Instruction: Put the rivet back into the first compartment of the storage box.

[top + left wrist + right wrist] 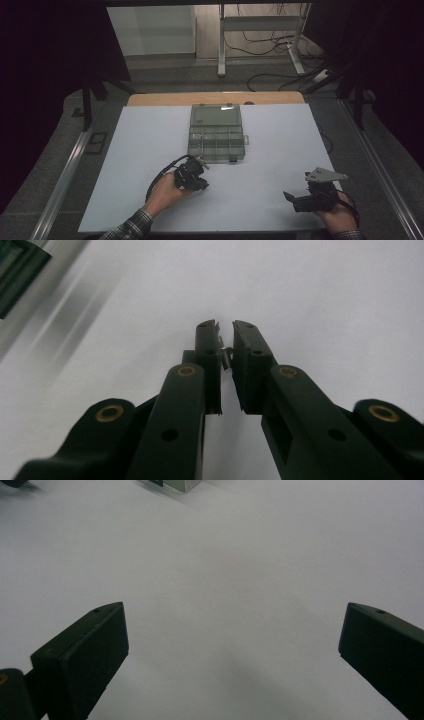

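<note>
A white tabletop (150, 150) carries a clear compartment box (216, 132) near the middle of its far edge, lid thrown back toward that edge and the divided tray facing the person. Just on the near side of the box's near-left corner sits the left gripper (200, 172), low over the white surface; the right gripper (290, 198) rests well apart, close to the near-right corner of the tabletop. In the left gripper view the jaws of the left gripper (225, 342) are clenched on a tiny metal part (226, 357), a thin pin-like piece pinched between the pads and standing roughly crosswise to the jaws' length; what exactly it is cannot be told. In the right gripper view the right gripper (232, 630) has its jaws spread wide with nothing between them. The tray lies just beyond and slightly to the right of the clenched fingertips, so the left hand is much the nearer to the compartments, and I judge a short carry toward the far edge would bring the part over them.
</note>
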A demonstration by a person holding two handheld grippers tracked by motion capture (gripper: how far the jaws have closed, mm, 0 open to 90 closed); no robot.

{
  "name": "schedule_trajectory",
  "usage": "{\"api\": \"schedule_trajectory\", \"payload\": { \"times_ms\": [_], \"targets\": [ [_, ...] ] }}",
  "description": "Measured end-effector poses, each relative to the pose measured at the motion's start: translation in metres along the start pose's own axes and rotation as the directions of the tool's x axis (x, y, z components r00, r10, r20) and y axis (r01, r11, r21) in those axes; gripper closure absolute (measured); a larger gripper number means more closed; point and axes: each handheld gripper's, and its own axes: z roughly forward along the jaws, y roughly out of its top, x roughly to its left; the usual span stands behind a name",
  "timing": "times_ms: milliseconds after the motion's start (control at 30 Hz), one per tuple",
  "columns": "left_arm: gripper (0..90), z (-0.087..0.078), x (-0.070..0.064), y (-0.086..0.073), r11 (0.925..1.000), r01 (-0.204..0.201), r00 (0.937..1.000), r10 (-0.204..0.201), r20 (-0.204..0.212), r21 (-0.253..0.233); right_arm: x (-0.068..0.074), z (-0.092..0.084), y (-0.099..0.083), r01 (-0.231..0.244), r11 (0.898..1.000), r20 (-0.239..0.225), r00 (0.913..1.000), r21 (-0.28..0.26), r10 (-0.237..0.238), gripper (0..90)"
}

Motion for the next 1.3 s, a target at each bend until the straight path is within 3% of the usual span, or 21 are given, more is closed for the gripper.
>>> {"api": "schedule_trajectory", "payload": {
  "times_ms": [367,767,1100,1300],
  "targets": [
    [82.2,-0.029,0.015,0.004,0.9963,0.038,0.9993,-0.038,0.006,-0.077,0.001,0.001,0.000,0.002,1.000,0.004,1.0000,0.004,-0.002,0.0],
    [82.2,-0.058,0.055,0.028,0.9852,0.085,0.9937,-0.095,-0.059,-0.149,0.000,0.001,0.000,0.001,1.000,0.002,1.0000,0.005,-0.001,0.0],
    [82.1,-0.058,0.095,0.047,0.9726,0.143,0.9802,-0.165,-0.111,-0.184,0.000,0.001,0.000,0.000,1.000,-0.003,1.0000,0.006,0.000,0.0],
    [82.1,-0.048,0.113,0.053,0.9624,0.188,0.9652,-0.218,-0.144,-0.196,0.000,0.001,0.000,0.000,1.000,-0.006,1.0000,0.006,0.000,0.0]
  ]
}}
